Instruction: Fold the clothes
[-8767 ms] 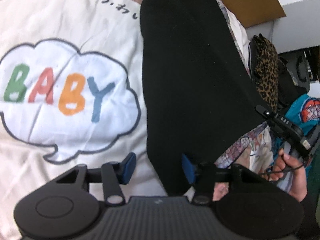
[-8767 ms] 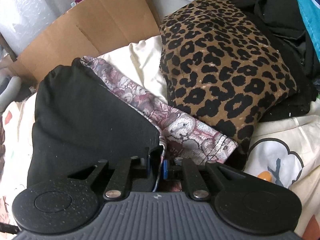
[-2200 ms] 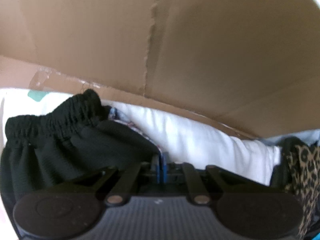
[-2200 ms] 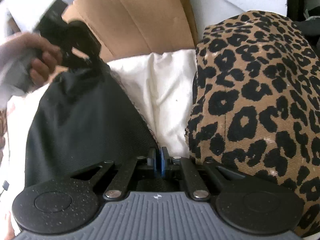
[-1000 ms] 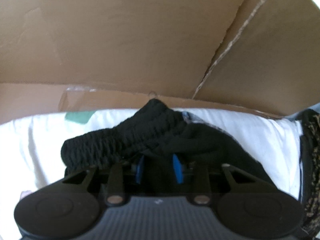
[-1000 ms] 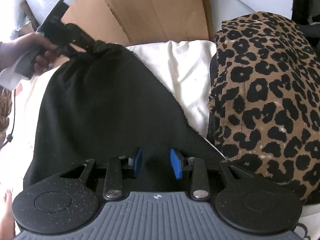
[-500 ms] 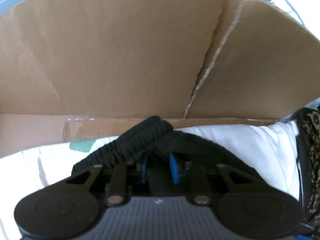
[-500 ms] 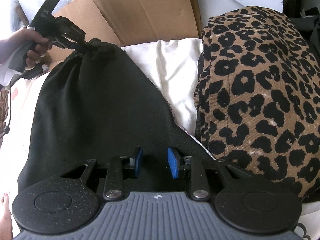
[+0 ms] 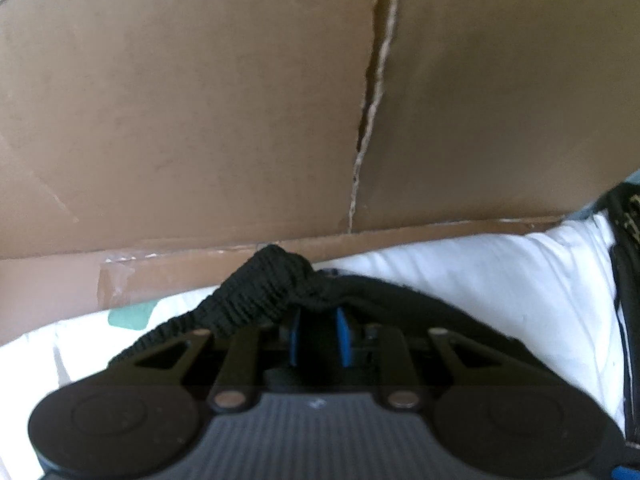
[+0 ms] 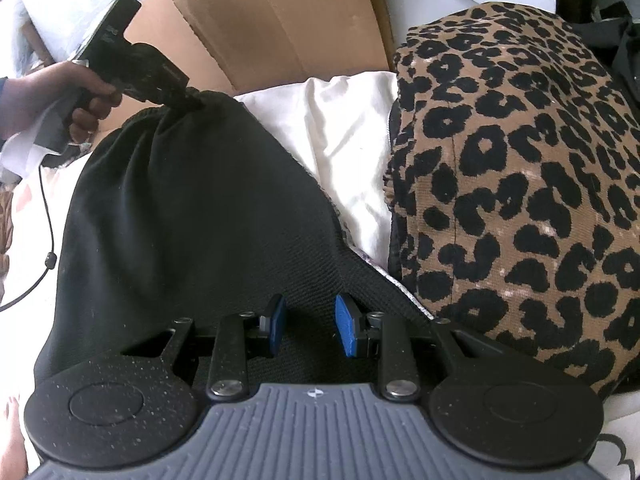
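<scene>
A folded black garment [image 10: 188, 216] lies on a white sheet. Its elastic waistband [image 9: 264, 284] bunches up just in front of my left gripper [image 9: 319, 332], whose blue pads stand slightly apart over the fabric. In the right wrist view the left gripper [image 10: 188, 100] sits at the garment's far corner, touching the waistband. My right gripper [image 10: 310, 326] is open, its pads [image 10: 345, 330] apart above the near edge of the black garment, gripping nothing.
A brown cardboard wall [image 9: 280, 100] stands right behind the garment and also shows in the right wrist view [image 10: 272, 20]. A leopard-print garment pile [image 10: 512, 184] lies to the right. A white pillow-like cloth [image 10: 344, 136] lies between them. A patterned cloth edge [image 10: 376, 268] peeks from under the black garment.
Both grippers went from shut on the black garment to open about a second ago. The left gripper has since edged closer to the cardboard; the right has stayed open over the near edge.
</scene>
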`<action>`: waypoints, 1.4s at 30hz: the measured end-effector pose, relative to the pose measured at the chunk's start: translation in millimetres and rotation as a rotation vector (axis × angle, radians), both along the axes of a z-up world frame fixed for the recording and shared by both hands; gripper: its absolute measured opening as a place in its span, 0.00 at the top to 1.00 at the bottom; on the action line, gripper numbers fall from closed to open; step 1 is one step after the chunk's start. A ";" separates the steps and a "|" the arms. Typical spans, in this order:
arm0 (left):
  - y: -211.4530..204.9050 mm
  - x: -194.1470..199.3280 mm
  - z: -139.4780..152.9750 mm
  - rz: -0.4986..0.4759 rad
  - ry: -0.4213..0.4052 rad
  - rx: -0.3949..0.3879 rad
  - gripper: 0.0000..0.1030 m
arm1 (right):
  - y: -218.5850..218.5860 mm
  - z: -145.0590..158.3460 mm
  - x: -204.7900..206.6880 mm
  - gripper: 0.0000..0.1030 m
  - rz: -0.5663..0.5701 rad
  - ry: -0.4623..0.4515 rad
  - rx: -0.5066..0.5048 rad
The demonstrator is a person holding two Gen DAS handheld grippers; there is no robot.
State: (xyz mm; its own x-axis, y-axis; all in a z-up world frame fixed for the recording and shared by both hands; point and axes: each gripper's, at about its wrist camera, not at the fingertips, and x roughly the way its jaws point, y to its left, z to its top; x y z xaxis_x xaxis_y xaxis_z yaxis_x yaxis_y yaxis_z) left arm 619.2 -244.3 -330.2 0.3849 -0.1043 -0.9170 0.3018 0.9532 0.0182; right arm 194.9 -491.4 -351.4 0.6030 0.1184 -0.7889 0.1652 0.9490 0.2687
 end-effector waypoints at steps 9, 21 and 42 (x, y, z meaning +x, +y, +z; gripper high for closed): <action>21.3 -36.3 43.4 -0.095 -0.014 0.008 0.45 | 13.0 23.6 -2.9 0.66 -0.043 -0.077 0.004; 89.0 -69.8 86.3 -0.056 -0.042 0.042 0.37 | 38.6 40.4 2.7 0.65 -0.031 -0.125 0.006; 148.7 -116.7 -3.4 0.201 -0.005 -0.334 0.54 | 75.3 18.6 2.7 0.64 0.107 0.030 -0.118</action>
